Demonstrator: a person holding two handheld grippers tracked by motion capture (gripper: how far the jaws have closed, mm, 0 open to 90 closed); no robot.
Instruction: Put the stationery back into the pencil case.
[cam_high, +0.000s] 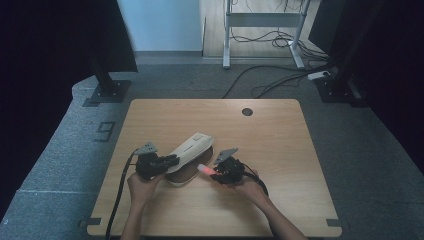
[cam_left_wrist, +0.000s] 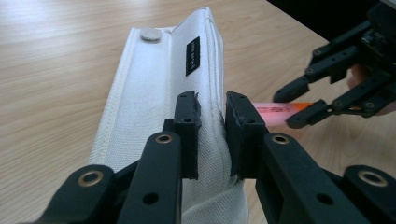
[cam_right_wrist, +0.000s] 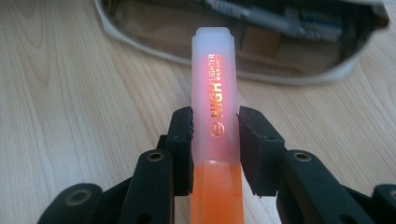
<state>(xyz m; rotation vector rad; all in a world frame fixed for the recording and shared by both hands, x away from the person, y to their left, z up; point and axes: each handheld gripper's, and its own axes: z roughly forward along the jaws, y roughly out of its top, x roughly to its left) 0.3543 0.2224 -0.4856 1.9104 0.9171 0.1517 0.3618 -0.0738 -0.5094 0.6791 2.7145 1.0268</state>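
A white fabric pencil case lies open at the table's near middle. My left gripper is shut on its raised flap, pinching the cloth between the jaws. The flap bears a snap button and a small black label. My right gripper is shut on an orange highlighter with a frosted cap, gripped near the cap's base. The highlighter points cap-first at the case's open mouth, a short way from its rim. Pens lie inside the case.
The wooden table has a round cable hole at its far side. Black stand bases sit on the grey floor beyond the table. Cables and a desk frame lie further back.
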